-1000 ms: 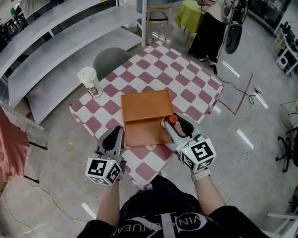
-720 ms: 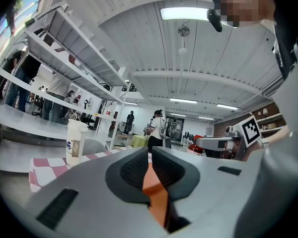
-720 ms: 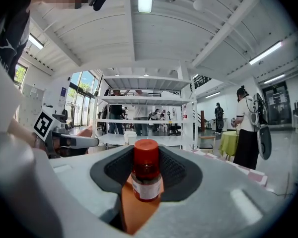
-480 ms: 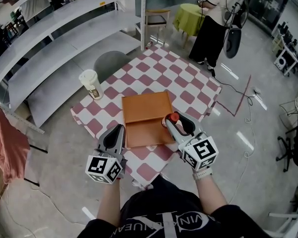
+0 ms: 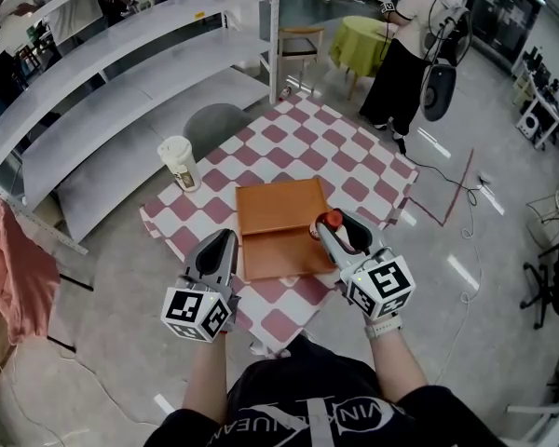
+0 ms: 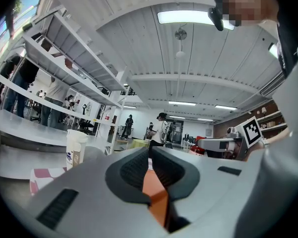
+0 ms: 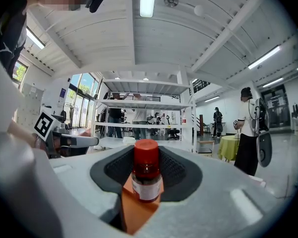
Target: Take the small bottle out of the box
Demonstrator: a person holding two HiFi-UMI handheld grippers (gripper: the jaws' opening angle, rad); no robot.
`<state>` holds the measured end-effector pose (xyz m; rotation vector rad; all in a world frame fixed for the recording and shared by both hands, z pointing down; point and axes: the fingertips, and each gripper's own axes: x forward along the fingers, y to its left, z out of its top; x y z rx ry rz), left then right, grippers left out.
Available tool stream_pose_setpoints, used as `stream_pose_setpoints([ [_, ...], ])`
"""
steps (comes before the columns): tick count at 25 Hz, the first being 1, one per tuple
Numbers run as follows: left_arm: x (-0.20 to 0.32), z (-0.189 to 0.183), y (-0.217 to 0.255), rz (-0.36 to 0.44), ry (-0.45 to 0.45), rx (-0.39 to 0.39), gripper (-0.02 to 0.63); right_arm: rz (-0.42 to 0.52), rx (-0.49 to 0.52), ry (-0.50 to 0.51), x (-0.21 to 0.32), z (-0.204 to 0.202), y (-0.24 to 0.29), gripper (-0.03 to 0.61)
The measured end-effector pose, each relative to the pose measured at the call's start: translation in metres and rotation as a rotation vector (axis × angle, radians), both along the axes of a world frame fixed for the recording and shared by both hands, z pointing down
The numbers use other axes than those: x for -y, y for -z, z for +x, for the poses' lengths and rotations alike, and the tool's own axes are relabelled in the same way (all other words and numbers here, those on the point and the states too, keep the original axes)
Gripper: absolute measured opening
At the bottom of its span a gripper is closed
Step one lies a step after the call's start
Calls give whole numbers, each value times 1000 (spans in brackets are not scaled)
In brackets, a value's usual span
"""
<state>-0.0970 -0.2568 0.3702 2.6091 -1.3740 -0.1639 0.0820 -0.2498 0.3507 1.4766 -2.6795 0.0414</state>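
An orange box (image 5: pixel 279 254) lies open on the red-and-white checked table (image 5: pixel 354 161), its lid (image 5: pixel 281 203) flat behind it. The small bottle (image 5: pixel 332 222) has a red cap and a white label. My right gripper (image 5: pixel 336 225) is shut on it at the box's right edge. In the right gripper view the bottle (image 7: pixel 146 175) stands upright between the dark pads (image 7: pixel 176 170), above the orange box. My left gripper (image 5: pixel 224 240) is shut beside the box's front left corner. In the left gripper view its jaws meet at the tips (image 6: pixel 150 155), and the box (image 6: pixel 156 197) shows through the gap below.
A paper cup (image 5: pixel 178 161) with a lid stands at the table's left corner. Long white shelves (image 5: pixel 121 73) run along the left. A grey round seat (image 5: pixel 214 124) sits behind the table. A person (image 5: pixel 405 40) stands by a yellow-green table (image 5: pixel 359 45) at the back.
The head view has drifted a little. Both grippers keep their places by the box, and the bottle stays in the right one.
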Motion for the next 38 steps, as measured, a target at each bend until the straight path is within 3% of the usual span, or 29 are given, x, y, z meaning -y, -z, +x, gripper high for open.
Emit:
stream_pose_setpoints([
  [38,1,8,2,8,6,-15,28,11,2,-16,-5,12,1,149],
])
